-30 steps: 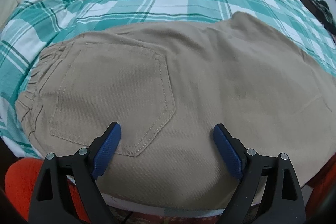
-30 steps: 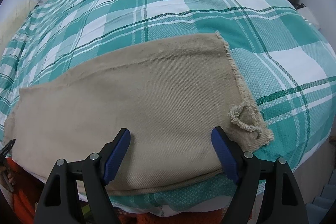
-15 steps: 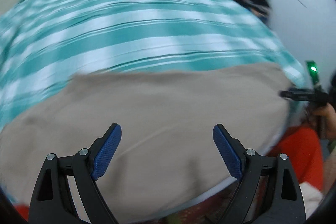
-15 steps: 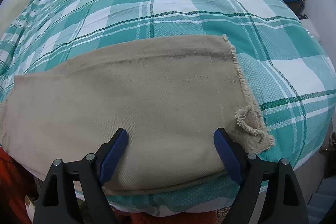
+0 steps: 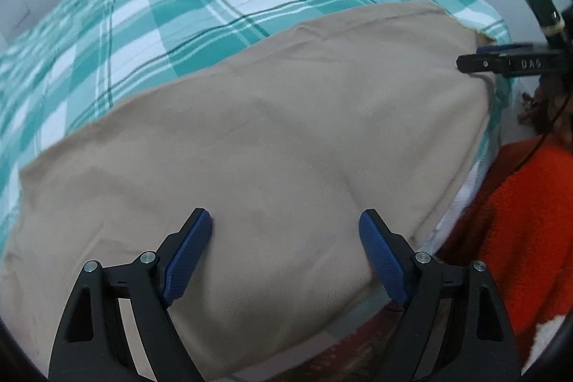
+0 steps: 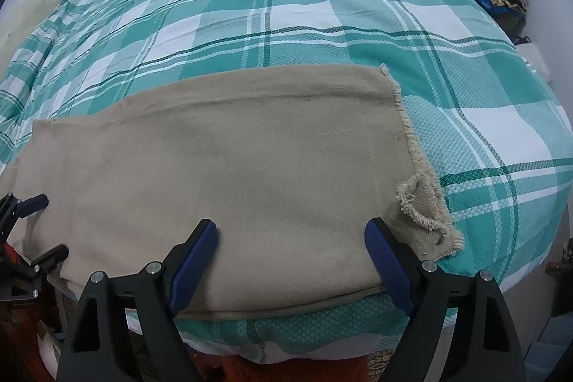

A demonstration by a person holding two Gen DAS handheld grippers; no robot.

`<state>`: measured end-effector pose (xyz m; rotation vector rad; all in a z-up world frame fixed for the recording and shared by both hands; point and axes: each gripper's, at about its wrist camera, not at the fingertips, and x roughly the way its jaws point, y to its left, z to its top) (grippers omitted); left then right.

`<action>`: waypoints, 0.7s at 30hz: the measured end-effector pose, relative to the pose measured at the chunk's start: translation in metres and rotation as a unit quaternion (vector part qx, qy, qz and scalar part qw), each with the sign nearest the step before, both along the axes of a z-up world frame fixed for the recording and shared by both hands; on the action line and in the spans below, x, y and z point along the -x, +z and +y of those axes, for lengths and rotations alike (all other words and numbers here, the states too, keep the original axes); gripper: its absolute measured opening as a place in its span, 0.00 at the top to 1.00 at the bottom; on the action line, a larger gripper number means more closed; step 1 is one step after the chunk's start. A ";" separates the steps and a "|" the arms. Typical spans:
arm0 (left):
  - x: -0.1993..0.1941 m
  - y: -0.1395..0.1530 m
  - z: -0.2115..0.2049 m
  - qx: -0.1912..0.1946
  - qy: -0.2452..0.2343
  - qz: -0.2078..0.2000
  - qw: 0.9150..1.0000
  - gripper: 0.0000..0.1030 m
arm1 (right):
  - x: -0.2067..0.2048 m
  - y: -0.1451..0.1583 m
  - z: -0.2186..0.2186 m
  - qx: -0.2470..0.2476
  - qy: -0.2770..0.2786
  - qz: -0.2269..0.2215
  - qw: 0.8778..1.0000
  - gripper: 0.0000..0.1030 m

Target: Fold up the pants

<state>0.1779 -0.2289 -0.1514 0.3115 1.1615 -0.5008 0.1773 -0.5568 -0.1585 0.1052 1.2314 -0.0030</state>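
Pants: beige twill pants (image 6: 229,174) are lying flat along the near edge of the bed, under and ahead of both tongs; the frayed hem (image 6: 422,199) is sitting just right of the right tongs
Bed: the teal-and-white plaid bedspread (image 6: 286,9) is stretching away beyond the tongs
Left tongs (image 5: 284,249): jaws are closing slightly yet standing wide, hovering over the cloth, gripping nothing
Right tongs (image 6: 290,256): jaws are gaping wide over the leg, gripping nothing
Person: an orange fleece sleeve (image 5: 519,221) is showing right of the left tongs
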 end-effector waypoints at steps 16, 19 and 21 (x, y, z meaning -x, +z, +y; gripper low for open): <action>0.007 -0.010 -0.008 -0.002 0.002 -0.016 1.000 0.09 | 0.099 0.025 -0.116 -0.301 -0.255 -0.144 0.908 0.18; 0.006 -0.010 -0.007 0.001 0.000 -0.014 1.000 0.09 | 0.094 0.013 -0.113 -0.357 -0.258 -0.123 0.889 0.20; 0.006 -0.010 -0.006 0.001 0.000 -0.013 1.000 0.09 | 0.088 0.003 -0.110 -0.390 -0.260 -0.116 0.876 0.23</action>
